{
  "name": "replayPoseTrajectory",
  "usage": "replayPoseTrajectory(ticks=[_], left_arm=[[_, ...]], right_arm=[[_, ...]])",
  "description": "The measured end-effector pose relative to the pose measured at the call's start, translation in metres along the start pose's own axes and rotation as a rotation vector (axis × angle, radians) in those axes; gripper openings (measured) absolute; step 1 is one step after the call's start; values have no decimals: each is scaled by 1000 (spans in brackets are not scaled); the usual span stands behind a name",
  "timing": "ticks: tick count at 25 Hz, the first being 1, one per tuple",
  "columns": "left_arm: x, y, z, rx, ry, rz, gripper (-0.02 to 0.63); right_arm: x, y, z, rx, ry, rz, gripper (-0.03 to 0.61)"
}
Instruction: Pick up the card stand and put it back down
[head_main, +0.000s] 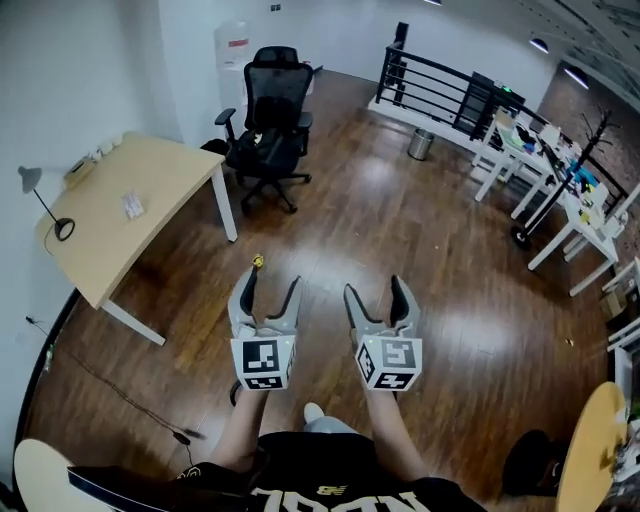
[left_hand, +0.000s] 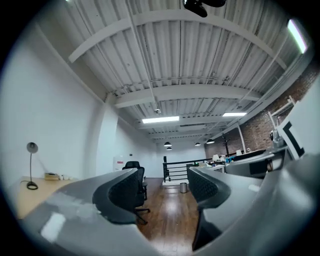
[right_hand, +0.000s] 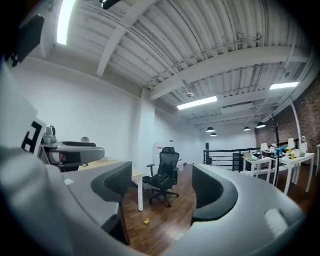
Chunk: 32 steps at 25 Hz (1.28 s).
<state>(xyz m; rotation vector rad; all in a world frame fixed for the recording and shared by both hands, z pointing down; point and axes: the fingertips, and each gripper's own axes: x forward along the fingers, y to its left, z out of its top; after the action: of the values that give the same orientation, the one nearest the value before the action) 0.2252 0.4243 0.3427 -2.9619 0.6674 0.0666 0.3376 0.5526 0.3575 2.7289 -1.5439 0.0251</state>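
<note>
No card stand can be identified with certainty; a small pale item (head_main: 131, 206) lying near the middle of the desk (head_main: 180, 165) is judged the likeliest candidate. The left claw (head_main: 273, 281) and the right claw (head_main: 375, 288) are both released and empty over the wooden floor (head_main: 400, 210), well apart from the desk's near edge. The desk should be approached first and the item confirmed before a claw is lowered squarely over it.

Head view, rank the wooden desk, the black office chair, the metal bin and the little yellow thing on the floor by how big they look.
1. wooden desk
2. black office chair
3. metal bin
4. yellow thing
The desk sits nearer the camera than the chair, which may add to its lead.
</note>
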Motion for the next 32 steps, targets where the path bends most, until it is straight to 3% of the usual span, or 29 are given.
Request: replayPoseTrajectory(ticks=[6,10,16,23,28,32], left_arm=[[11,51,-12,38,38,170,321],[-7,117,-24,38,94,335,321],[-48,230,-31,36,100,556,321],[-90,333,-31,40,95,691,316],[-105,389,-36,18,94,726,310],[-100,423,-54,-29,115,730,310]], right_arm=[[88,52,-3,20,-25,295,376],[133,124,-14,53,29,484,375],[187,237,-23,50,57,680,375],[229,355,-9,14,34,825,374],[247,415,-2,-9,36,878,374],[271,443,-3,36,84,917,370]])
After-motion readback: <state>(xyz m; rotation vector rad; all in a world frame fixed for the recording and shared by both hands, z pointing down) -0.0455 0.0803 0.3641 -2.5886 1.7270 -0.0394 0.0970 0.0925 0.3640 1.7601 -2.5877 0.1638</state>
